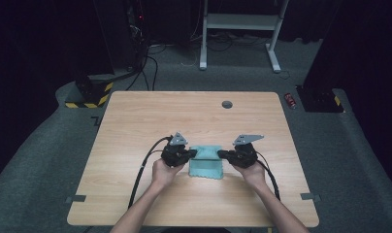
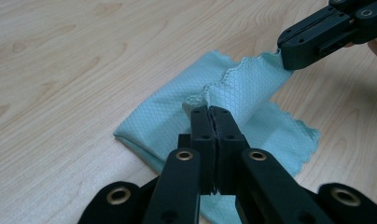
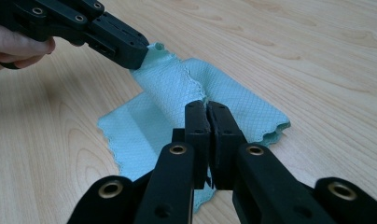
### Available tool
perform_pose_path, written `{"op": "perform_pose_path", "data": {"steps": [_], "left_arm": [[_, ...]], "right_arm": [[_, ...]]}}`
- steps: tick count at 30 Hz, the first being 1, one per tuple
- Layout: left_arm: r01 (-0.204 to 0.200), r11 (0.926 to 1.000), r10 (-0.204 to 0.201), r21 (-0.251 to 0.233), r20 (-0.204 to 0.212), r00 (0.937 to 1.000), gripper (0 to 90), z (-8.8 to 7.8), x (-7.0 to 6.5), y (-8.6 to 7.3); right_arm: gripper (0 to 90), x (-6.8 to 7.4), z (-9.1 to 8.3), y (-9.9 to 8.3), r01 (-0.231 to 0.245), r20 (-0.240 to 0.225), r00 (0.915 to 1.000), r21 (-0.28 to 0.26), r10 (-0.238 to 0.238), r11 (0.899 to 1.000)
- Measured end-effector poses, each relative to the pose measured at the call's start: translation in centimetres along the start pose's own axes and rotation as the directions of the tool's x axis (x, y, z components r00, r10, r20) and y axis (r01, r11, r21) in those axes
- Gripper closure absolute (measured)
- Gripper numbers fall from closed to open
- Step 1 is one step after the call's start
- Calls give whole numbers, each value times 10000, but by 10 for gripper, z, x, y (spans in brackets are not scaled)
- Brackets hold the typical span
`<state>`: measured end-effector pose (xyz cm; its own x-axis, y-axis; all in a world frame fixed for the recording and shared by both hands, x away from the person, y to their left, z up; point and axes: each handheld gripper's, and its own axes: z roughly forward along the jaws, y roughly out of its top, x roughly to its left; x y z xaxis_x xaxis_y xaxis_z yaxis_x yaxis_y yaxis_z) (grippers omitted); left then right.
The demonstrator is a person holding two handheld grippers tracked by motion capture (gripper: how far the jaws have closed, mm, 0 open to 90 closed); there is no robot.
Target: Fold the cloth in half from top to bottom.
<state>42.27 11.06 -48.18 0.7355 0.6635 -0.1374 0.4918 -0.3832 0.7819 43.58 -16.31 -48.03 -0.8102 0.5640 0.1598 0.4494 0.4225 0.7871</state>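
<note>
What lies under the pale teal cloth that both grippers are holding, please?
Under the pale teal waffle-weave cloth lies the light wooden table. The cloth is folded, its raised top layer pinched at two corners; anything between or beneath its layers is hidden.

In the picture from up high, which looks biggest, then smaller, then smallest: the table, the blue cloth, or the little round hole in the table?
1. table, by far the largest
2. blue cloth, folded, pinched at two corners
3. round hole, smallest; it sits farther from the camera, but the gap is plain

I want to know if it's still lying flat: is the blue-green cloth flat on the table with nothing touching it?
No, the left gripper and the right gripper each pinch an edge of the cloth, lifting it.
</note>
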Motion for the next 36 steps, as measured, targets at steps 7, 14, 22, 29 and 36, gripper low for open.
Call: {"op": "perform_pose_path", "data": {"steps": [7,14,22,29,36], "left_arm": [[-390,9987,395,313,-165,9991,884,0,-5,-5],[-301,9987,305,421,-83,9995,883,1,-6,-12],[-305,9981,307,527,-26,9995,881,0,-8,-18],[-273,9977,268,620,86,9996,879,1,-10,-23],[-219,9972,205,713,202,9996,878,3,-12,-30]], "right_arm": [[874,5,3,-4,135,-39,9999,142,-134,9998],[874,9,6,-8,355,-70,9994,377,-353,9987],[872,14,9,-14,442,-237,9988,538,-430,9976],[872,13,11,-20,336,-273,9991,660,-319,9973],[871,13,11,-26,273,-345,9991,773,-247,9966]]}}
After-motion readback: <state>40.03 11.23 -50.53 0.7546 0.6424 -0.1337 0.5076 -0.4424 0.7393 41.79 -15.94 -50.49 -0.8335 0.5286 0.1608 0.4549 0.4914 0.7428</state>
